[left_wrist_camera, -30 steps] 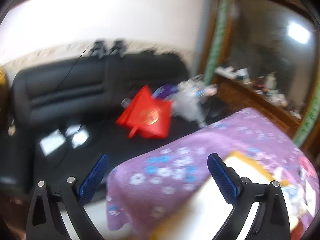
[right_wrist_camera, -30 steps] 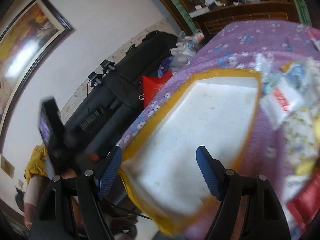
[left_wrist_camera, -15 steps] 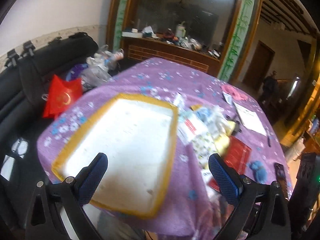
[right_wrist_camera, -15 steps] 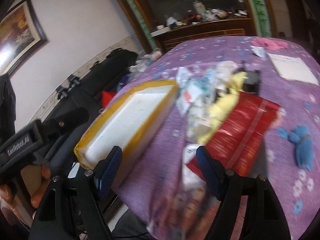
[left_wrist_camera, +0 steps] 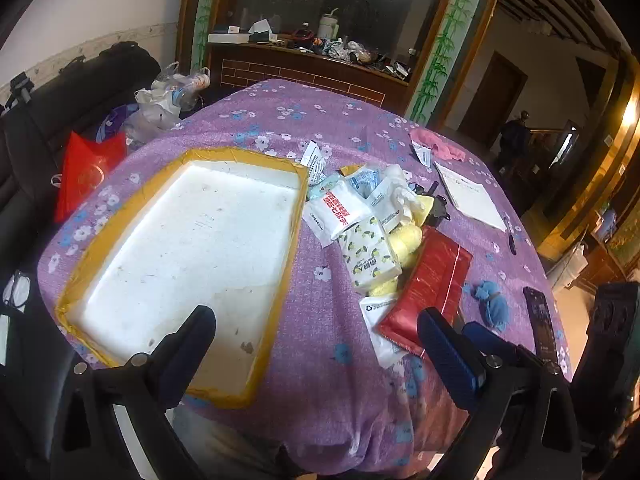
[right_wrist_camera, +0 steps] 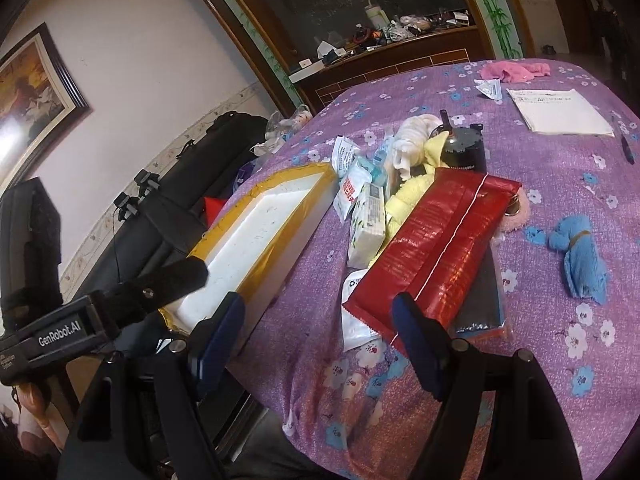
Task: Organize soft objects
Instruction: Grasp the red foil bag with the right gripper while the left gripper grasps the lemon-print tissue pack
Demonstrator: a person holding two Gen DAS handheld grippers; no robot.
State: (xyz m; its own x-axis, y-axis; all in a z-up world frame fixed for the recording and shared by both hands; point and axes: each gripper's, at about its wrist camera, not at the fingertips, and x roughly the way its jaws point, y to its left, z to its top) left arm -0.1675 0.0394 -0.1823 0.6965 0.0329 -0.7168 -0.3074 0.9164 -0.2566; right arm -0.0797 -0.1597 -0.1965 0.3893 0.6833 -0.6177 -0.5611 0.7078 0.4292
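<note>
A white foam tray with a yellow taped rim (left_wrist_camera: pixel 294 216) (right_wrist_camera: pixel 320 170) lies on the purple flowered tablecloth. Right of it is a heap of soft things: tissue packs (left_wrist_camera: pixel 370 254) (right_wrist_camera: pixel 366 220), a yellow cloth (left_wrist_camera: pixel 406 238) (right_wrist_camera: pixel 404 200), a white rolled cloth (right_wrist_camera: pixel 412 136), wet-wipe packets (left_wrist_camera: pixel 338 208) and a red pouch (left_wrist_camera: pixel 430 284) (right_wrist_camera: pixel 432 244). A blue cloth bundle (left_wrist_camera: pixel 492 306) (right_wrist_camera: pixel 580 260) and a pink cloth (left_wrist_camera: pixel 438 144) (right_wrist_camera: pixel 512 70) lie apart. My left gripper (left_wrist_camera: pixel 316 348) is open above the near table edge. My right gripper (right_wrist_camera: pixel 318 338) is open near the red pouch, holding nothing.
A white notepad (left_wrist_camera: pixel 470 196) (right_wrist_camera: pixel 560 110), a pen (right_wrist_camera: pixel 626 146) and a remote (left_wrist_camera: pixel 540 324) lie on the right of the table. A black canister (right_wrist_camera: pixel 464 148) stands in the heap. A black sofa (left_wrist_camera: pixel 48 112) with a red bag (left_wrist_camera: pixel 86 168) is to the left.
Both views have swung from the sofa and tray edge onto the whole table and steadied. The grippers have pulled back toward the near edge, still open.
</note>
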